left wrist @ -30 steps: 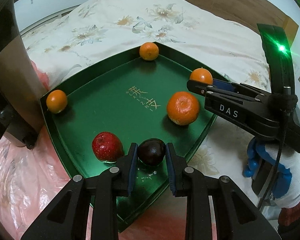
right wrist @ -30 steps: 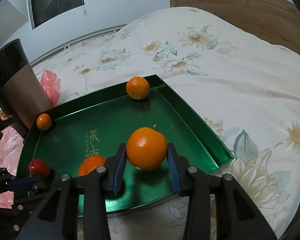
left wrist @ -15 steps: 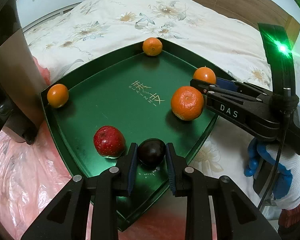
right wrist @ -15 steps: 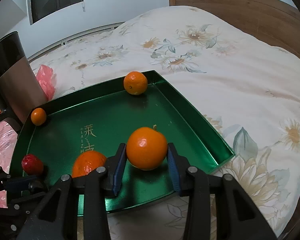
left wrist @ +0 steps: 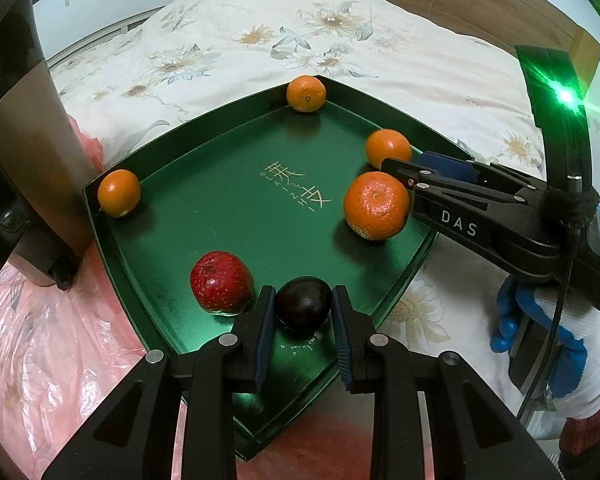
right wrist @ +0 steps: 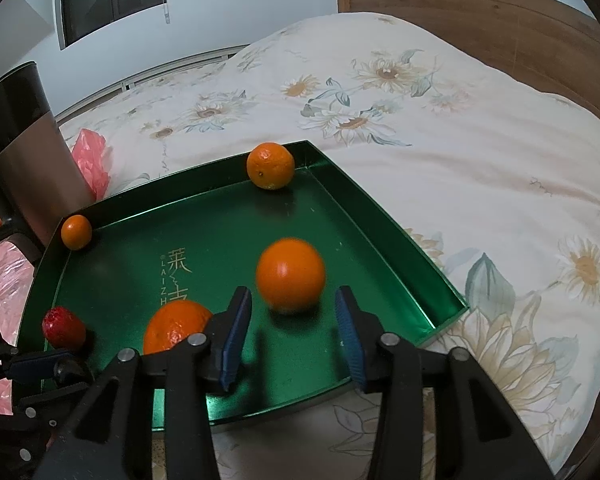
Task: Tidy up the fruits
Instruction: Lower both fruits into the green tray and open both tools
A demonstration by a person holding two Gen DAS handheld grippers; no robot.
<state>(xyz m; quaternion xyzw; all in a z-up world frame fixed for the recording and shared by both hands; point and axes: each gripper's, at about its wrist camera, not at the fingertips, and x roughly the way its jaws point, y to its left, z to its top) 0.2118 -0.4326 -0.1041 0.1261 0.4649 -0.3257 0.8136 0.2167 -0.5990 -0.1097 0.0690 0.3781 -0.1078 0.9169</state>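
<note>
Toward six o'clock on the green tray (left wrist: 148, 280), the left gripper (left wrist: 303, 312) clamps the dark plum (left wrist: 303, 307) for sorting, while the right gripper (right wrist: 292, 320), jaws just opening, frees its orange (right wrist: 290, 276)

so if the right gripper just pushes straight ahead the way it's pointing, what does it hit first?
The right gripper has just been opening; the orange lies between and just beyond its fingertips, untouched. It would likely meet that orange first, then the green tray floor. Depth is unclear.

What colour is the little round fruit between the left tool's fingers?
Very dark purple, almost black: the dark fruit shows best in the left wrist view.
</note>
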